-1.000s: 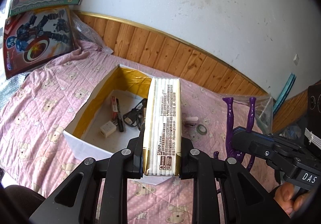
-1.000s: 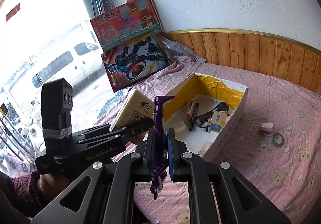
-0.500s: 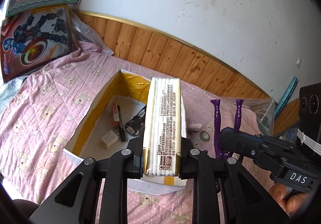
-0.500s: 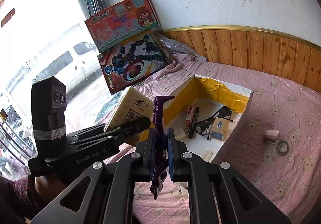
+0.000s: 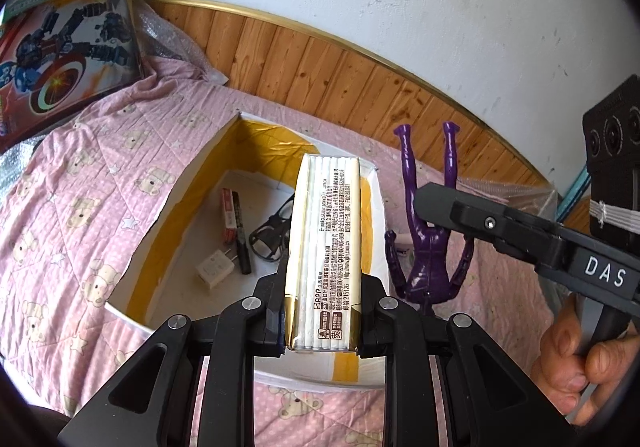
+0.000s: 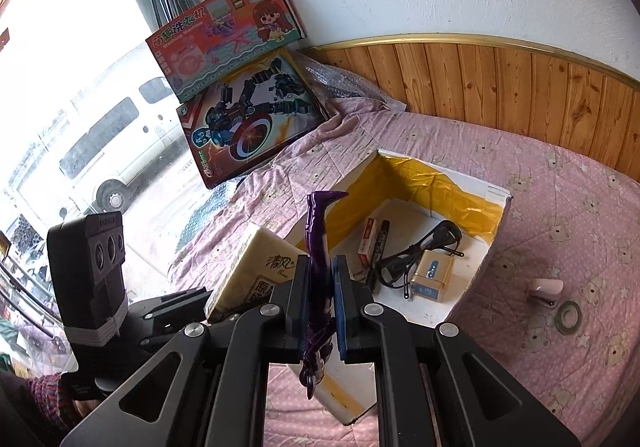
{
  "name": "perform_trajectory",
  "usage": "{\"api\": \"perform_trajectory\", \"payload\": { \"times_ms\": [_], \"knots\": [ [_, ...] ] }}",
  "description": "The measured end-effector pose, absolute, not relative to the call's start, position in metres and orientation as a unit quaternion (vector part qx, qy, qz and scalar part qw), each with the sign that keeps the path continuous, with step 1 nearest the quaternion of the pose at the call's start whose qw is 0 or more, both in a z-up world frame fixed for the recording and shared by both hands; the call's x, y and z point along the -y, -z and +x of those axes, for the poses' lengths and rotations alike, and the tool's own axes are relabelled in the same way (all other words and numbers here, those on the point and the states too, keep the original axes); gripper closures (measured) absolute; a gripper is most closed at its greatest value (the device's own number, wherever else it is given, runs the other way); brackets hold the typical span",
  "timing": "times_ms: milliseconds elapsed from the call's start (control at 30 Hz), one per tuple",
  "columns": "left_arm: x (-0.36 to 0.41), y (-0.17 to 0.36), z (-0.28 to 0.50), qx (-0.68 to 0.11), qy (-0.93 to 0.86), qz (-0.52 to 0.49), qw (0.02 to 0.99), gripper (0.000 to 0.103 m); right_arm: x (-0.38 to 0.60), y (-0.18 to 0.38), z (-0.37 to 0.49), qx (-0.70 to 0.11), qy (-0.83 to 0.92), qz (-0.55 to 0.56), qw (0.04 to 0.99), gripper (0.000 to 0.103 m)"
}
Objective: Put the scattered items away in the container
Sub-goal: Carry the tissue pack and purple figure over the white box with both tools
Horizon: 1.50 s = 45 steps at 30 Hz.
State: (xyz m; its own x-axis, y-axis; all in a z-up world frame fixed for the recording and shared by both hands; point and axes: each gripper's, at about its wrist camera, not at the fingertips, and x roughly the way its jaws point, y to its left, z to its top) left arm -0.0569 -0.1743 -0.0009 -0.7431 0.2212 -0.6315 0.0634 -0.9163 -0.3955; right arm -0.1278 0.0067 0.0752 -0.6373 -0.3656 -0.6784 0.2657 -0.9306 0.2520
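My left gripper (image 5: 325, 287) is shut on a cream tissue pack (image 5: 326, 231), which hangs over the near edge of a white box with yellow lining (image 5: 160, 215). My right gripper (image 6: 320, 267) is shut on a purple doll figure (image 6: 318, 231), held legs forward just short of the box's (image 6: 494, 195) near left corner. In the left wrist view the purple doll figure (image 5: 430, 247) hangs to the right of the pack. Inside the box lie black glasses (image 6: 424, 251), a small gold carton (image 6: 432, 277), a red tube (image 6: 368, 237), a black marker (image 5: 242, 235) and a white plug (image 5: 214, 267).
A pink stapler (image 6: 546, 289) and a tape roll (image 6: 570, 315) lie on the pink bear-print bedspread (image 6: 560, 207) right of the box. Two toy boxes (image 6: 248, 119) lean at the back left by the window. Wood panelling (image 6: 520, 87) backs the bed.
Both grippers have moved forward toward the box with their loads, and it now looks larger and nearer. In the left wrist view the doll has shifted left, closer to the tissue pack.
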Motion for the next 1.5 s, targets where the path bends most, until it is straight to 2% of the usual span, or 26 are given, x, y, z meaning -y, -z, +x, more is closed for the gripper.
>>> {"api": "perform_trajectory", "payload": {
  "times_ms": [833, 1500],
  "knots": [
    [0.165, 0.033, -0.083, 0.19, -0.893, -0.404, 0.051, 0.08, 0.01, -0.052, -0.237, -0.005, 0.884, 0.441, 0.156, 0.091],
    [0.164, 0.052, -0.115, 0.148, -0.88, -0.451, 0.033, 0.08, 0.013, 0.026, -0.342, -0.022, 0.839, 0.527, 0.131, 0.091]
  ]
}}
